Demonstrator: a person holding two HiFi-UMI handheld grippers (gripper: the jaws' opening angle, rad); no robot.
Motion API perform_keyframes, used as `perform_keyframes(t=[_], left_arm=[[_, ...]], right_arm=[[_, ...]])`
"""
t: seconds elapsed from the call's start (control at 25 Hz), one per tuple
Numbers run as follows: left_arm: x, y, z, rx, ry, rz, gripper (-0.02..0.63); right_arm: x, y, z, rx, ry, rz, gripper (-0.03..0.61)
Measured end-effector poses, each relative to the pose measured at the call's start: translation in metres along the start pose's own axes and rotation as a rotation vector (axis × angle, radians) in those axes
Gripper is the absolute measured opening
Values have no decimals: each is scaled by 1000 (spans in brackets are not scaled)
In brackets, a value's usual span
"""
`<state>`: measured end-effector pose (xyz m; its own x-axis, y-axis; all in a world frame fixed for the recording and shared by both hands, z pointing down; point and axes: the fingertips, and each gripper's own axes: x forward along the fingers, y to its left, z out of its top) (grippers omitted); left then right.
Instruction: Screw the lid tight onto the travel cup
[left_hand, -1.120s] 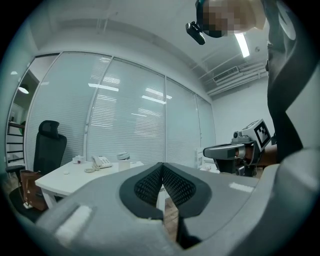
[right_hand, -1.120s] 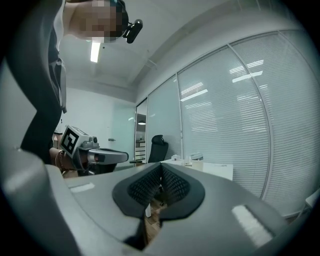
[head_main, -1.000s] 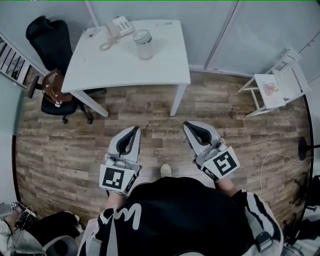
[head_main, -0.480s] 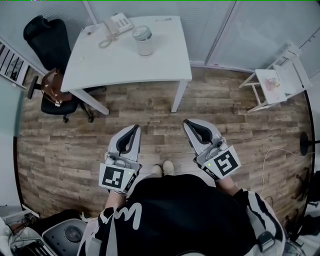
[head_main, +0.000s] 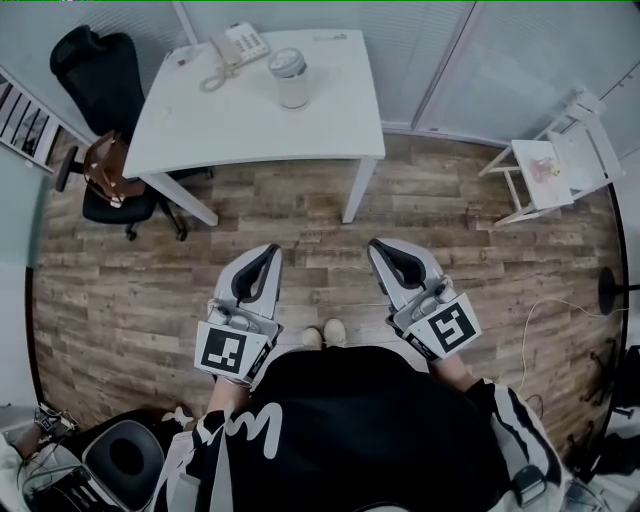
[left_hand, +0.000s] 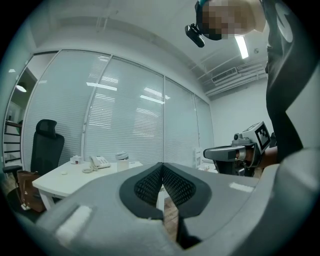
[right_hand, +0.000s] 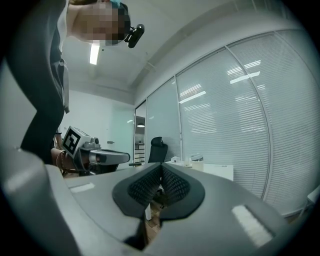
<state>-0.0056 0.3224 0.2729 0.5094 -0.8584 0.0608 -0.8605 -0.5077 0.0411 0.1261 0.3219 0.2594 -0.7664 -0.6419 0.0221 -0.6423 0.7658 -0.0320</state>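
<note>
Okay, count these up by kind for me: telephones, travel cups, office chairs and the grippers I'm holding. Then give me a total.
telephone: 1
travel cup: 1
black office chair: 1
grippers: 2, the left gripper and the right gripper, both with jaws together and empty
Total: 5

I see the person on my feed wearing a black top (head_main: 350, 430) with white stripes running down the right sleeve (head_main: 522, 425) and a white squiggle (head_main: 250, 432) near the left shoulder. The shoes (head_main: 325, 336) are pale. The left gripper (head_main: 268, 256) and right gripper (head_main: 382, 250) are smooth light-grey shells that taper forward. Their fingers (left_hand: 147, 185) are lined with black, finely ribbed pads. Each gripper carries a cube (head_main: 228, 352) at its rear with a black-and-white square marker on its faces. A small dark camera (left_hand: 194, 34) is mounted at the head.
</note>
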Motion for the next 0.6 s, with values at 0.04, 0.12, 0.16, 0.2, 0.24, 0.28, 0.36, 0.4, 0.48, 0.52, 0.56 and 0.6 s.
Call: perform_keyframes(t=[0.04, 0.12, 0.16, 0.2, 0.24, 0.28, 0.36, 0.4, 0.48, 0.52, 0.56, 0.6], left_arm=[[0, 0, 0, 5, 1, 2, 2], [2, -1, 1, 9, -1, 8, 1], [2, -1, 2, 8, -5, 12, 2], [3, -2, 2, 8, -10, 17, 2], [4, -2, 2, 8, -15, 22, 2], [5, -4, 3, 9, -17, 28, 2], [5, -8, 2, 6, -8, 42, 1], [4, -10, 0, 2, 4, 49, 2], [1, -13, -3, 1, 10, 60, 2], [-1, -14, -4, 3, 7, 62, 2], [-2, -15, -5, 3, 8, 61, 2], [-4, -15, -6, 0, 9, 61, 2]], right_arm=[[-1, -1, 0, 1, -1, -1, -3], [-3, -4, 1, -3, -2, 0, -3], [-4, -5, 1, -7, -5, 3, -3], [-5, -7, 2, -11, -7, 6, -3], [-6, -9, 2, -14, -9, 9, -3], [-8, -11, 3, -15, -11, 12, -3], [-10, -13, 2, -13, -11, 20, -3], [-11, -13, 1, -11, -8, 26, -3], [-14, -13, -4, -7, 1, 38, -3], [-14, -13, -6, -4, 3, 42, -3], [-15, -12, -8, 1, 2, 45, -3], [-16, -11, -10, 6, -1, 48, -3]])
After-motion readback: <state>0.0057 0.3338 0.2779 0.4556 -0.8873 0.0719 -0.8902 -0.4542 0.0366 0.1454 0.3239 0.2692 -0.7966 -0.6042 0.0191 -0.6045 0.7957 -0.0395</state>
